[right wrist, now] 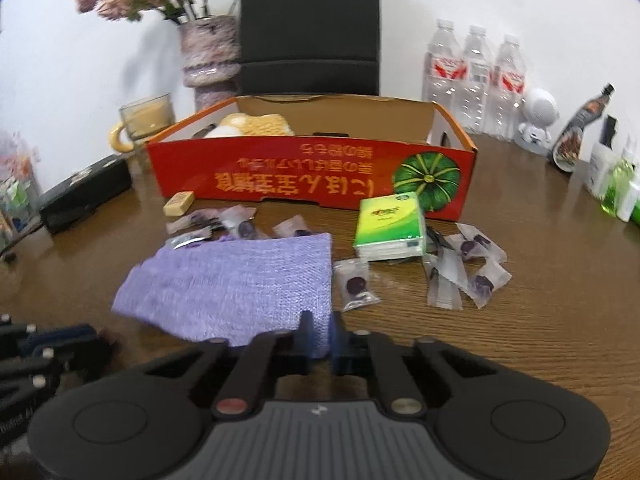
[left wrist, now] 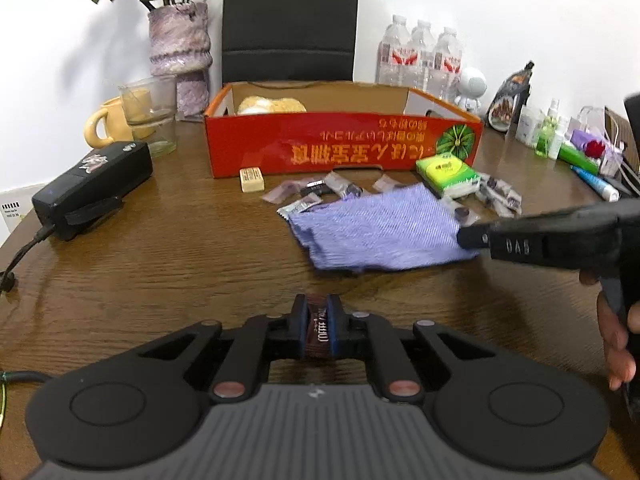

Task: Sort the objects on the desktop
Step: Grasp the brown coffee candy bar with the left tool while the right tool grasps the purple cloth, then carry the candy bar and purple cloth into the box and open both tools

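Observation:
My left gripper (left wrist: 318, 320) is shut on a brown coffee sachet (left wrist: 318, 334) and holds it low over the near table. My right gripper (right wrist: 320, 334) is shut on the near corner of a purple cloth (right wrist: 236, 284), which lies on the table; it also shows in the left wrist view (left wrist: 380, 232), with the right gripper (left wrist: 470, 236) at its right edge. An open red cardboard box (left wrist: 344, 144) (right wrist: 312, 176) stands behind, with yellow items inside. A green tissue pack (right wrist: 390, 226), several wrapped candies (right wrist: 356, 284) and an eraser (right wrist: 179, 203) lie in front of it.
A black case (left wrist: 92, 188) lies at the left. A glass (left wrist: 150, 110), yellow mug (left wrist: 106, 124) and flower vase (left wrist: 180, 52) stand at back left. Water bottles (right wrist: 474, 76), a white figurine (right wrist: 538, 120) and small bottles (right wrist: 616, 188) stand at the right. A black chair (left wrist: 290, 20) stands behind the table.

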`<state>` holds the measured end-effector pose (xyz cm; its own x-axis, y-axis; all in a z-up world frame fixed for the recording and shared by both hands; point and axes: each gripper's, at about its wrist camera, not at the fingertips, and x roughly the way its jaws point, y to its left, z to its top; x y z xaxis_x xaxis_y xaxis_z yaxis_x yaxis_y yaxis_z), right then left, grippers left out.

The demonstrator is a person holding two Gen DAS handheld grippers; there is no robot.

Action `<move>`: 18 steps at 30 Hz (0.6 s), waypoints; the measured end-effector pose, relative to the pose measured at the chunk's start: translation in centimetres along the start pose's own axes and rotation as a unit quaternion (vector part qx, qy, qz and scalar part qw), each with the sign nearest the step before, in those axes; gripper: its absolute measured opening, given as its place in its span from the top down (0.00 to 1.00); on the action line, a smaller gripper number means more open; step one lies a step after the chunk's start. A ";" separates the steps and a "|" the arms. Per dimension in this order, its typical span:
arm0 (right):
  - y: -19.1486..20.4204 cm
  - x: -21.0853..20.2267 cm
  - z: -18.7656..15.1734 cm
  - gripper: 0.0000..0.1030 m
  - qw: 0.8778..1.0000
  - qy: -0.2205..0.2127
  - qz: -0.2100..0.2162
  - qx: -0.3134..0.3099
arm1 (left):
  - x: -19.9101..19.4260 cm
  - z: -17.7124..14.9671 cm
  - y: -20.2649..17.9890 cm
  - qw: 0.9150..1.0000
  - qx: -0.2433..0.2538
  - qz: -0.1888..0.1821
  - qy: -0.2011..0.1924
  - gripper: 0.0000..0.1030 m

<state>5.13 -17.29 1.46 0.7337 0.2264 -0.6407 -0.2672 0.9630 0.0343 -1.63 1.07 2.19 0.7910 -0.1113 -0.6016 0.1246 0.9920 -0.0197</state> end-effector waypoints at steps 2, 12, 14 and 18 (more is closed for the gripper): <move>0.5 -1.0 -0.2 0.98 1.000 -0.010 -0.002 -0.013 | -0.4 0.0 0.1 1.000 -0.004 -0.001 -0.006 0.90; 0.7 -11.1 3.4 1.00 0.987 -0.153 0.001 -0.038 | -6.0 5.8 2.8 0.994 -0.067 -0.037 -0.078 0.91; 1.0 -12.3 5.1 1.00 0.982 -0.177 -0.009 -0.060 | -6.1 8.5 2.7 0.992 -0.070 -0.055 -0.094 0.91; 0.9 -12.3 8.9 1.00 0.979 -0.180 -0.018 -0.093 | -4.3 13.3 2.4 0.990 -0.072 -0.065 -0.103 0.91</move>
<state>1.41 -17.87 16.16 0.9087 0.2611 -0.3258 -0.3210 0.9359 -0.1452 3.26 3.11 15.35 0.8810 -0.2345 -0.4109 0.1596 0.9649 -0.2085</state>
